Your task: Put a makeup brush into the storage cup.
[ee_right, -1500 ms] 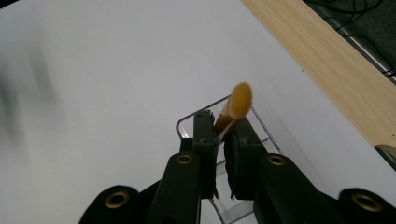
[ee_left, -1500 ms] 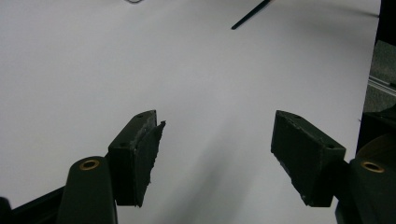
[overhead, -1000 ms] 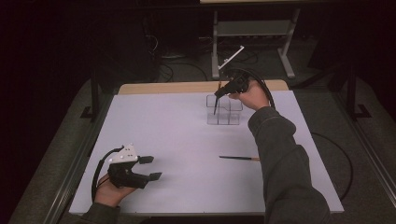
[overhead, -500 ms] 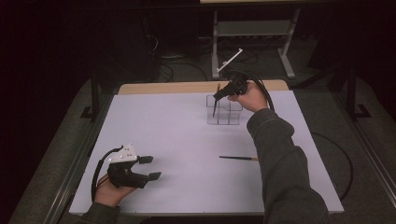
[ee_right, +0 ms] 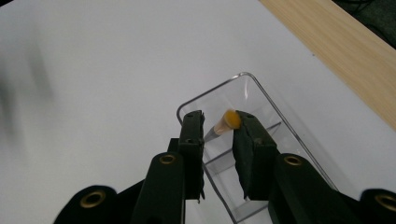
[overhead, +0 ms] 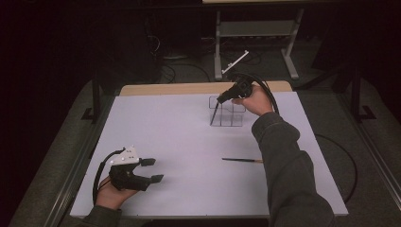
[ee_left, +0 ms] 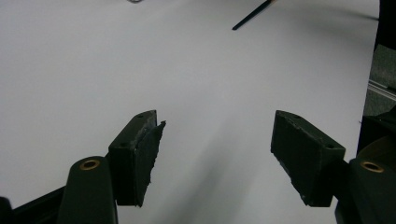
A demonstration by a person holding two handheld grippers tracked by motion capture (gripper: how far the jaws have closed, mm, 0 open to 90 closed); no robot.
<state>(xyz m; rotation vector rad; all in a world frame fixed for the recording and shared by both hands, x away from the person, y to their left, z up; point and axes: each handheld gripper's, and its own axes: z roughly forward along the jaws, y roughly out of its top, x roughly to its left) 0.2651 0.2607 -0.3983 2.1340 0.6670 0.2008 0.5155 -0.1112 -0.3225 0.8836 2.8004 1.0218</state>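
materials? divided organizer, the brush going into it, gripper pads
Organizer: clear, glossy, looks like acrylic or similar hard plastic; table shows through its walls and dividers. Brush: pale orange handle end, likely wood or plastic; dark shaft in the high view. Right gripper pads: matte black, rubbery or foam-like; the left gripper pad has a ragged edge.

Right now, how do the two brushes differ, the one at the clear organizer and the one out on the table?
The brush at the organizer stands steeply tilted, tip down in the clear organizer; the loose brush lies flat on the white table. The first sits between the right gripper jaws, which have just been opening; the loose one is apart from both grippers. Both are thin and dark.
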